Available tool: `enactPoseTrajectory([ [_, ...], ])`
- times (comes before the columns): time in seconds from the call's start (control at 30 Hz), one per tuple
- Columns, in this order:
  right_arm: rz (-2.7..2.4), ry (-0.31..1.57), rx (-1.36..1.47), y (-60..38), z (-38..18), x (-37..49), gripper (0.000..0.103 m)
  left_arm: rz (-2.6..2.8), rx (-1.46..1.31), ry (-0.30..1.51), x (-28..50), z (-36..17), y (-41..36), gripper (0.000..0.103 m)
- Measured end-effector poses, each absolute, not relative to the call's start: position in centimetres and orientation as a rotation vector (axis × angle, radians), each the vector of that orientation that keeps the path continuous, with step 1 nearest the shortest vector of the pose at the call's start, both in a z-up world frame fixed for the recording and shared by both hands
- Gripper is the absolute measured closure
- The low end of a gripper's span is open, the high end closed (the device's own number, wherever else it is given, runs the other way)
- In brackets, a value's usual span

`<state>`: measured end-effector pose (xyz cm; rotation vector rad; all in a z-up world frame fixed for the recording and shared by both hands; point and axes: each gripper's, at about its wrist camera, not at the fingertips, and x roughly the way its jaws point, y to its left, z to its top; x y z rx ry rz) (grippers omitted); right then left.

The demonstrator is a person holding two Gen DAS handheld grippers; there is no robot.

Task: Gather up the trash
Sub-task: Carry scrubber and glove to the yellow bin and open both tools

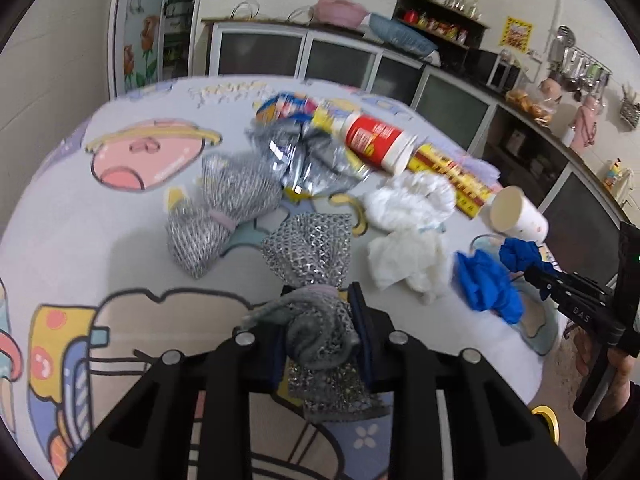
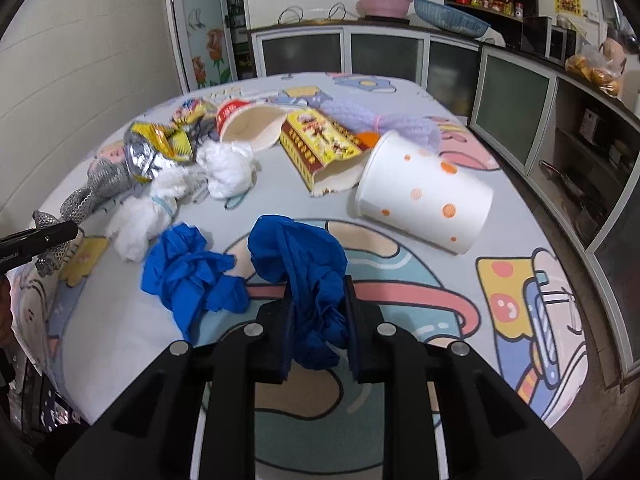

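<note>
Trash on patterned tabletop (image 2: 400, 92), both grippers loaded.
Left gripper (image 1: 320, 336) clamped on silver mesh bundle (image 1: 316, 256); right gripper (image 2: 316, 320) clamped on blue glove (image 2: 304, 264).

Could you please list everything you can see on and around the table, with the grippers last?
Mesh bundles: three, silver-grey; one in the left gripper, two on the table's left.
Gloves: two, blue; one on the table, one in the right gripper.
Tissues: two wads, white, centre.
Foil wrappers: crumpled, silver and yellow, far centre.
Red cup: one, red and white, on its side.
Dotted cup: one, white with orange dots, on its side.
Box: one, yellow and red, open end towards the camera.
Tablecloth: one, cartoon print.
Cabinets: dark glass doors, behind.
Left gripper: black, closed on a mesh bundle.
Right gripper: black, closed on a glove.
</note>
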<state>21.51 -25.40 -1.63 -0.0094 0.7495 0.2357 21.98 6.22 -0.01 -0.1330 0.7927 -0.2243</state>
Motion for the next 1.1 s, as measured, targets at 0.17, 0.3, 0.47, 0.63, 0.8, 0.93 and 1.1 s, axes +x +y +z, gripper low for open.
enactPoseTrajectory([
  [0.17, 0.243, 0.719, 0.048, -26.8, 0.1, 20.0, 0.083, -0.291, -0.097, 0.748, 20.2, 2.4, 4.6, 0.077],
  [0.3, 0.209, 0.702, 0.079, -28.8, 0.6, 17.3, 0.083, -0.402, -0.024, 0.750, 18.8, 2.5, 0.6, 0.077],
  [0.47, 0.098, 0.685, 0.136, -33.7, 0.9, 11.2, 0.083, -0.617, 0.038, 0.788, 17.0, 1.4, -7.0, 0.077],
  [0.63, -0.092, 0.675, 0.170, -40.1, 0.7, 2.9, 0.083, -0.845, 0.121, 0.789, 13.9, 0.6, -15.5, 0.077],
  [0.8, -0.306, 0.678, 0.212, -46.1, -0.1, -5.4, 0.083, -1.083, 0.206, 0.770, 9.9, 0.7, -24.1, 0.077],
  [0.93, -0.437, 0.706, 0.243, -48.9, -2.0, -10.7, 0.082, -1.268, 0.297, 0.791, 6.4, -0.5, -30.9, 0.077],
  [1.1, -0.548, 0.765, 0.328, -51.6, -5.6, -16.2, 0.082, -1.438, 0.403, 0.887, 2.4, -3.7, -37.6, 0.077],
])
